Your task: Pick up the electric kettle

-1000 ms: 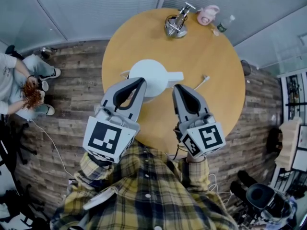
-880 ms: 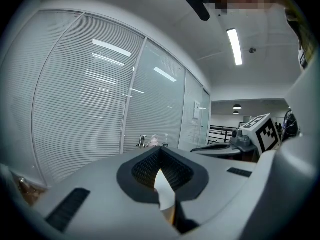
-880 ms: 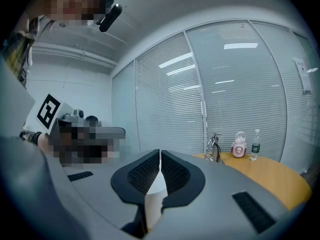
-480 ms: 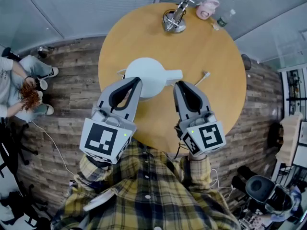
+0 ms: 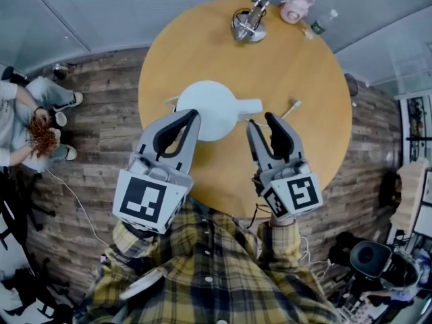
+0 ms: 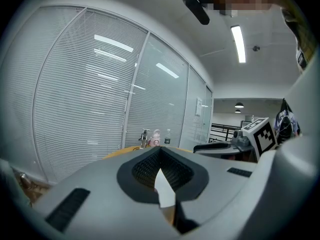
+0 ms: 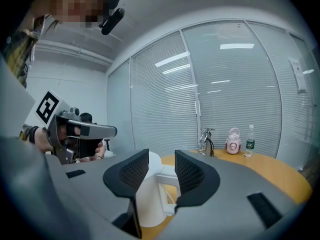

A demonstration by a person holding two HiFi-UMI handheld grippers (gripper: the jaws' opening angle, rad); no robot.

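While both grippers hover over the round wooden table [image 5: 304, 59], the white electric kettle [image 5: 206, 106] stands on the tabletop just ahead of them.
Left gripper [image 5: 191, 119]: jaws closed together, nothing held, tip beside the kettle's body. Right gripper [image 5: 263, 121]: jaws have just been opening and now stand partly apart; the kettle's handle [image 7: 167, 176] shows in the gap, and neither pad presses on it.

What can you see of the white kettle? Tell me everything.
The white kettle looks like smooth plastic, with a rounded body and a flat handle jutting sideways. It stands upright on the round wooden table. The right gripper has just been opening its jaws; the handle shows through their gap, not gripped.
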